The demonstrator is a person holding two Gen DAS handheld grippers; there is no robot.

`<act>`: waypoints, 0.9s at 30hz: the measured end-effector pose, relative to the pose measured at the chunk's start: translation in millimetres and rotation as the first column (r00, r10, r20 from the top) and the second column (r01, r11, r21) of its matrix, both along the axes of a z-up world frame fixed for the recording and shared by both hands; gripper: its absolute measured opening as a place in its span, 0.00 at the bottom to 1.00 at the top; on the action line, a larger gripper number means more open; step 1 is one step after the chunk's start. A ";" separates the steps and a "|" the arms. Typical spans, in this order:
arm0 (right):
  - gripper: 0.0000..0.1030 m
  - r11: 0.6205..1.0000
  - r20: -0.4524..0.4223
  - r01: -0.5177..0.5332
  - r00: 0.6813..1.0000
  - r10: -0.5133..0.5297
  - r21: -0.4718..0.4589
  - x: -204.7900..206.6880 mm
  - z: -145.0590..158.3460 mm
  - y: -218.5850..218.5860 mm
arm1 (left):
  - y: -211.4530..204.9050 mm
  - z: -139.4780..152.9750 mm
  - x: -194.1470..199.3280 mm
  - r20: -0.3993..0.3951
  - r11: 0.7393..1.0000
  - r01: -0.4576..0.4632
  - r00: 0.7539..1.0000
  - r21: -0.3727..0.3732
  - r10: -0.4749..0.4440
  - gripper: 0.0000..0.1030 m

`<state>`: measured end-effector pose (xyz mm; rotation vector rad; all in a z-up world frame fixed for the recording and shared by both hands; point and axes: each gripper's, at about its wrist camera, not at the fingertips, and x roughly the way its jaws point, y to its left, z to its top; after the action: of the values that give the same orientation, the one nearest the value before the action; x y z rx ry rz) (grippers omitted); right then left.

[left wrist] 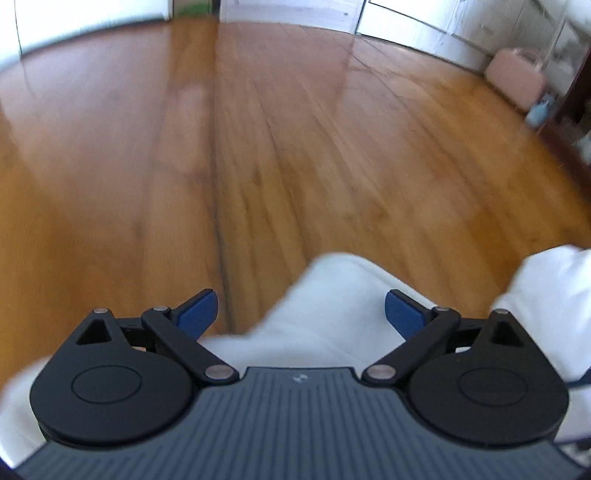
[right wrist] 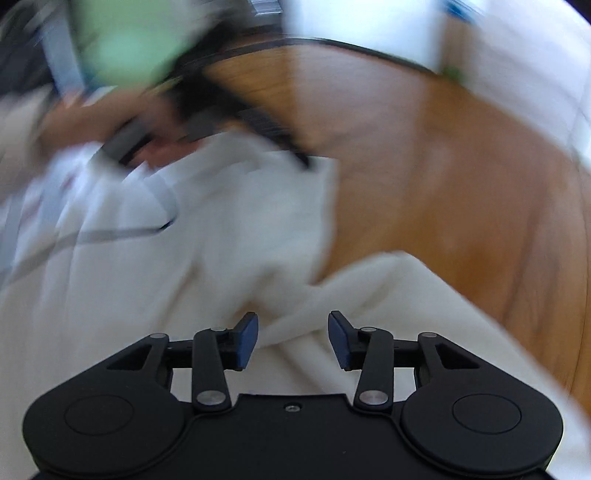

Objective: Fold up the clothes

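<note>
A white garment (left wrist: 332,280) lies crumpled on the wooden floor (left wrist: 258,147), and another fold of it (left wrist: 554,295) rises at the right edge. My left gripper (left wrist: 301,312) hovers over it, open wide, its blue pads (left wrist: 199,310) clear of the cloth. In the right wrist view the white garment (right wrist: 221,229) spreads across the left and bottom, with a thin dark trim (right wrist: 110,234) on it. My right gripper (right wrist: 293,339) is open above a ridge of cloth, and nothing is pinched. A blurred hand with a black gripper (right wrist: 147,136) sits at the garment's far edge.
Bare wooden floor (right wrist: 461,184) stretches ahead in both views. A pink case (left wrist: 517,77) stands by the white wall at the far right. White cabinets or doors (left wrist: 424,18) line the back. A blurred green object (right wrist: 129,40) shows at the upper left.
</note>
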<state>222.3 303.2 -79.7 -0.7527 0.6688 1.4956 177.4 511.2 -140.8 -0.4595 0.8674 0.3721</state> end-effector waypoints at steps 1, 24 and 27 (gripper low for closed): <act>0.55 0.999 0.047 -0.043 0.998 0.043 0.002 -11.4 -2.0 -1.4 | 0.1 -3.4 -2.7 0.009 1.000 0.011 1.000 -0.020 -0.011 0.94; 0.47 0.820 -0.008 0.555 0.829 -0.560 0.143 50.9 -36.5 12.2 | -13.4 11.2 -1.3 -0.046 0.793 -0.199 0.960 0.576 0.275 0.40; 0.54 0.790 -0.048 0.583 0.809 -0.586 0.191 62.6 -32.3 1.5 | -4.2 25.9 -27.9 0.062 0.860 -0.311 0.948 0.404 0.314 0.63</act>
<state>284.9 304.6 -111.9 -0.3474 0.6553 0.9579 149.5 507.0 -114.9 -0.2047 0.6935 0.8396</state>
